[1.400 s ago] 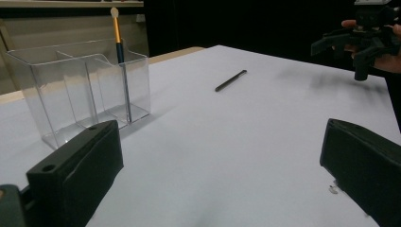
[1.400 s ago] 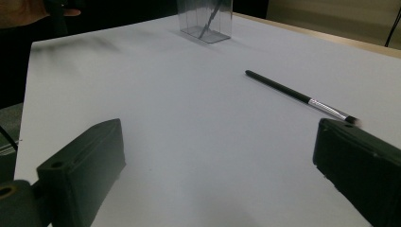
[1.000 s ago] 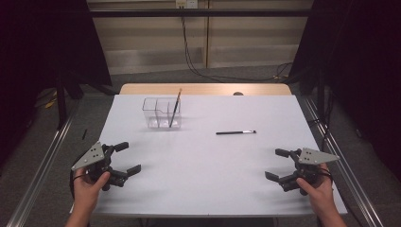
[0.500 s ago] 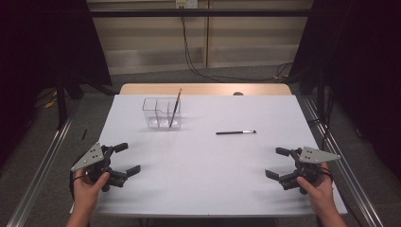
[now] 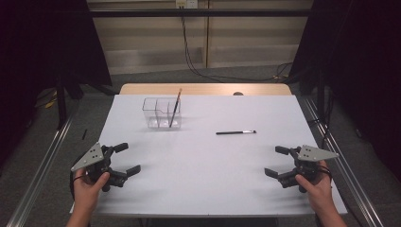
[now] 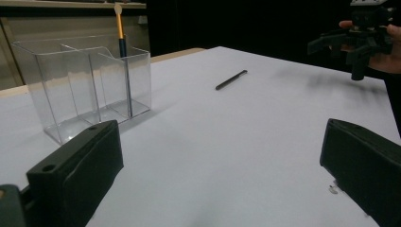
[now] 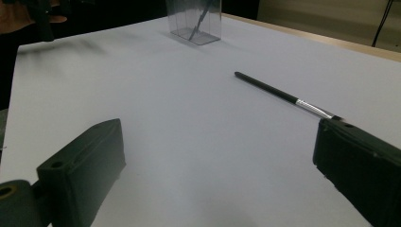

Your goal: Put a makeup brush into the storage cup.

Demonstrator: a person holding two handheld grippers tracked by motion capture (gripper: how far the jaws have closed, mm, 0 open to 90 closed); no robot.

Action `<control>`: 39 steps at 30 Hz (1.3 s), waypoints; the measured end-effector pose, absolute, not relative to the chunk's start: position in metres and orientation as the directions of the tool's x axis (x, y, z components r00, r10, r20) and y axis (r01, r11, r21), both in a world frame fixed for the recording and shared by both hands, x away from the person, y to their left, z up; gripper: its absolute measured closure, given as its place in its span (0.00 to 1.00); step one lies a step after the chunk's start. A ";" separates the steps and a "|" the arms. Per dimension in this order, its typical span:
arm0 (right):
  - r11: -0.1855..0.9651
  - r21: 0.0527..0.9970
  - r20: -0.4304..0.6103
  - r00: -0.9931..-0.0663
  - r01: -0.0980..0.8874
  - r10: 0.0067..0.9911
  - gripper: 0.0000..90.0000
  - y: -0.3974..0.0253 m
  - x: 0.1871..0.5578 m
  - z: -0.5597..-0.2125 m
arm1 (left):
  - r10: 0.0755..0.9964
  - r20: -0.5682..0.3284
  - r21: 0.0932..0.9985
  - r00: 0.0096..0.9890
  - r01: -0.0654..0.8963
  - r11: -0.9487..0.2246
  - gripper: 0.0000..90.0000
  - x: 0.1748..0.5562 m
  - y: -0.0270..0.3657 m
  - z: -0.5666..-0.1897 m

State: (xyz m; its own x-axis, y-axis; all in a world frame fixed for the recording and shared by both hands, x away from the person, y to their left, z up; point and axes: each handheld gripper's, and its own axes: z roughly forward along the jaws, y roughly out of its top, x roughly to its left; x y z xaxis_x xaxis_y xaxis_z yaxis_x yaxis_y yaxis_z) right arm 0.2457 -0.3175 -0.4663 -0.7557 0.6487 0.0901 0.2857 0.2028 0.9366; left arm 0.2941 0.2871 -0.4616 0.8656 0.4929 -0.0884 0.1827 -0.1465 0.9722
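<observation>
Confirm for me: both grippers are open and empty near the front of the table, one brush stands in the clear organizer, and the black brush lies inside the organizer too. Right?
Not quite. The black brush lies flat on the white table, to the right of the clear organizer, not inside it; the high view shows this. The rest holds: left gripper and right gripper are open and empty, and the orange-handled brush stands in the organizer.

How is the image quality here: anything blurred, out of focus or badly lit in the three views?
High view: even light on the white table, dark surroundings, slim black brush sharp. Left gripper view: clear plastic divided organiser crisp with faint reflections, own black jaws soft, right gripper slightly blurred against black. Right gripper view: brush sharp, organiser softer, soft shadow at top left.
</observation>
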 end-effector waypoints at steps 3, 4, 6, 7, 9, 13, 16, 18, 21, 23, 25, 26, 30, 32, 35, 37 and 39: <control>0.202 0.938 0.083 -0.749 0.282 0.658 0.03 -0.318 0.250 -0.464 | 0.493 -0.091 0.971 0.866 0.187 -0.150 0.00 0.294 0.287 -0.462; 0.194 0.939 0.088 -0.746 0.283 0.661 0.03 -0.319 0.251 -0.463 | 0.493 -0.090 0.971 0.866 0.187 -0.151 0.00 0.294 0.287 -0.463; 0.192 0.940 0.088 -0.745 0.281 0.661 0.03 -0.318 0.254 -0.462 | 0.494 -0.086 0.971 0.865 0.183 -0.153 0.00 0.294 0.288 -0.463; 0.193 0.940 0.087 -0.745 0.282 0.661 0.03 -0.317 0.255 -0.461 | 0.494 -0.089 0.971 0.865 0.186 -0.150 0.00 0.294 0.289 -0.463; 0.196 0.940 0.084 -0.746 0.279 0.660 0.03 -0.316 0.256 -0.461 | 0.497 -0.091 0.972 0.863 0.186 -0.146 0.00 0.294 0.289 -0.462; 0.198 0.942 0.078 -0.748 0.273 0.659 0.03 -0.314 0.260 -0.460 | 0.494 -0.091 0.972 0.864 0.185 -0.146 0.00 0.294 0.288 -0.463; 0.203 0.939 0.077 -0.748 0.276 0.659 0.03 -0.312 0.262 -0.458 | 0.495 -0.090 0.971 0.864 0.187 -0.150 0.00 0.293 0.289 -0.463; 0.202 0.941 0.077 -0.749 0.273 0.658 0.03 -0.311 0.263 -0.458 | 0.497 -0.088 0.971 0.863 0.186 -0.151 0.00 0.293 0.289 -0.463; 0.205 0.940 0.075 -0.751 0.274 0.656 0.03 -0.310 0.264 -0.458 | 0.497 -0.089 0.971 0.863 0.186 -0.150 0.00 0.293 0.289 -0.463; 0.205 0.939 0.078 -0.752 0.276 0.655 0.03 -0.309 0.266 -0.458 | 0.495 -0.090 0.971 0.864 0.187 -0.150 0.00 0.293 0.289 -0.463; 0.209 0.938 0.075 -0.750 0.277 0.657 0.03 -0.308 0.268 -0.458 | 0.495 -0.091 0.971 0.864 0.188 -0.150 0.00 0.293 0.288 -0.464; 0.209 0.937 0.076 -0.749 0.279 0.658 0.03 -0.308 0.269 -0.458 | 0.495 -0.091 0.971 0.864 0.188 -0.150 0.00 0.293 0.288 -0.464; 0.208 0.938 0.076 -0.751 0.277 0.656 0.03 -0.304 0.274 -0.457 | 0.498 -0.086 0.971 0.863 0.185 -0.152 0.00 0.292 0.289 -0.463; 0.210 0.938 0.074 -0.751 0.275 0.656 0.03 -0.302 0.276 -0.457 | 0.496 -0.090 0.971 0.864 0.186 -0.149 0.00 0.292 0.289 -0.463; 0.211 0.937 0.075 -0.753 0.277 0.654 0.03 -0.299 0.280 -0.456 | 0.493 -0.092 0.971 0.865 0.189 -0.150 0.00 0.292 0.289 -0.464; 0.216 0.937 0.071 -0.754 0.275 0.653 0.03 -0.296 0.283 -0.455 | 0.492 -0.093 0.971 0.866 0.189 -0.148 0.00 0.292 0.289 -0.464; 0.215 0.937 0.071 -0.754 0.275 0.653 0.03 -0.295 0.285 -0.454 | 0.492 -0.092 0.971 0.866 0.188 -0.149 0.00 0.292 0.288 -0.464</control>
